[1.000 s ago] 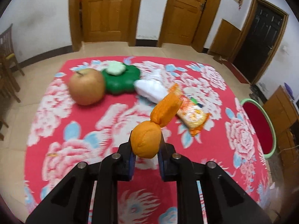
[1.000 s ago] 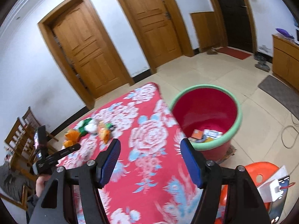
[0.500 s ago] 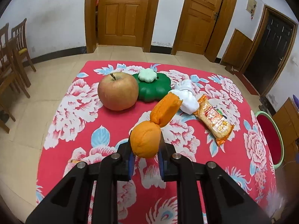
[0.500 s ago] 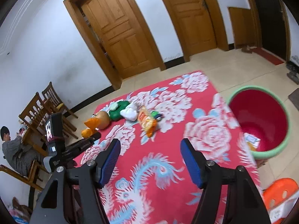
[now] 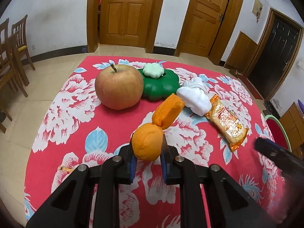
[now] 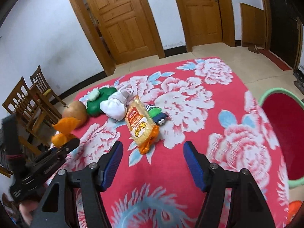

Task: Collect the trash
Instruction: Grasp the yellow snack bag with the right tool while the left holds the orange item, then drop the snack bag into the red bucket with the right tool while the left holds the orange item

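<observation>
One orange twisted wrapper [image 5: 147,144] sits clamped between the pads of the left hand-held gripper [image 5: 147,164], raised above the red floral worktop [image 5: 117,121]. The right hand-held gripper [image 6: 153,163] hangs spread apart, holding nothing, just short of one orange snack packet [image 6: 139,126] printed "1516" beside characters too small to read. Behind lie one apple [image 5: 118,87], one green flower-shaped box [image 5: 161,87], one white crumpled wad [image 5: 194,98]. One red bin [image 6: 283,133] stands beside the worktop.
</observation>
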Action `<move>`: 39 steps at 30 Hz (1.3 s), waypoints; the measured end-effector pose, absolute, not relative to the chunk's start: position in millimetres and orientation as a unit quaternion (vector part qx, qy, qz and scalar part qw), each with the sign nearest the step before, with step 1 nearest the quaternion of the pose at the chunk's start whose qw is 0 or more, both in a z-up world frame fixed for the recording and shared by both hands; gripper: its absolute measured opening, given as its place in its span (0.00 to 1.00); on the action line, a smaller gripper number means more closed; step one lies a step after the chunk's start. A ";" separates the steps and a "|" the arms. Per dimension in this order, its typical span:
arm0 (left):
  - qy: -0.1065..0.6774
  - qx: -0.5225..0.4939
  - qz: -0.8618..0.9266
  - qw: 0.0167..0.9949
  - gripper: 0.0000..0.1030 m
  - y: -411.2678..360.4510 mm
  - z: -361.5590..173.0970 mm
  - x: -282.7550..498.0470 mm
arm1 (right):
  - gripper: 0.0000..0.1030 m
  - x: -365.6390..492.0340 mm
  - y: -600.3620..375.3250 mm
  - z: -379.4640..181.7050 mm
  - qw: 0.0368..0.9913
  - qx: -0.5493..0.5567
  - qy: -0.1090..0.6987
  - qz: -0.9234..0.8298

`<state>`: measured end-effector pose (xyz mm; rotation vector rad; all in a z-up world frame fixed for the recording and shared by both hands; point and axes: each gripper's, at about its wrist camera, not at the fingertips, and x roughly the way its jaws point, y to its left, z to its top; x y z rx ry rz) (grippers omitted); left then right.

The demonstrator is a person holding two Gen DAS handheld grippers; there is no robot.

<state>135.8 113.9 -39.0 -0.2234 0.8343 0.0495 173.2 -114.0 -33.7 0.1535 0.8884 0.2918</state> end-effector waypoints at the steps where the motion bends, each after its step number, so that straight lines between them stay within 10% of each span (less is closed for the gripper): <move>1: 0.401 -0.109 0.025 0.909 0.19 114.3 -38.6 135.1 | 0.67 178.5 -110.2 -38.3 0.889 0.070 0.429 0.142; 39: 0.404 -0.101 0.016 0.909 0.19 107.4 -48.5 135.4 | 0.36 170.6 -118.7 -39.1 0.895 0.102 0.400 0.168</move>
